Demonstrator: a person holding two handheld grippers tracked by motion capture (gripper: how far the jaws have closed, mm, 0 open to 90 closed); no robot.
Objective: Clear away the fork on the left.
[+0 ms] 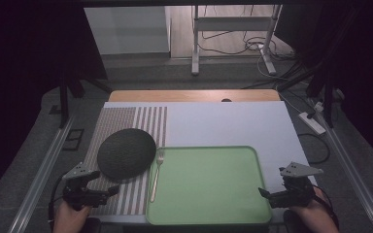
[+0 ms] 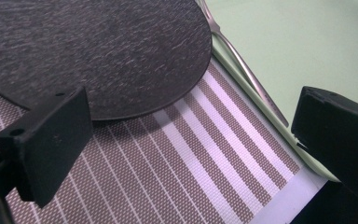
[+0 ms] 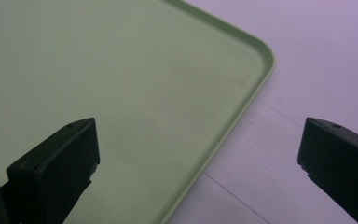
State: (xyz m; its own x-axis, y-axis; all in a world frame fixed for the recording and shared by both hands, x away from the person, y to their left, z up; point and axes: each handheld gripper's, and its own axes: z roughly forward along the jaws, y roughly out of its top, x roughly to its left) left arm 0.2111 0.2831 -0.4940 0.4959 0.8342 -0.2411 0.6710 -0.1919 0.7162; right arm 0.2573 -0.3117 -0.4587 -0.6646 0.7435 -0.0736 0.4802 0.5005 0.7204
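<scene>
Two things sit nearest the left gripper [image 1: 108, 190]: a dark plate [image 1: 126, 153] on the striped mat [image 1: 143, 119] and a fork [image 1: 156, 175] along the tray's [image 1: 209, 216] left rim. Both jaws gape wide, holding nothing. The right gripper [image 1: 264, 192] hovers at the tray's right edge. Likely still the approach; next calls for closing on plate or fork. No writing legible.

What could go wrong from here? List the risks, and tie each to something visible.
1. The fork lies along the tray rim beside the plate. The open left claw might nudge one while going for the other.
2. The plate lies flat on the mat, so a claw may slide off its low edge.
3. The open right claw hovers over the tray's near right corner and could bump its rim.
</scene>
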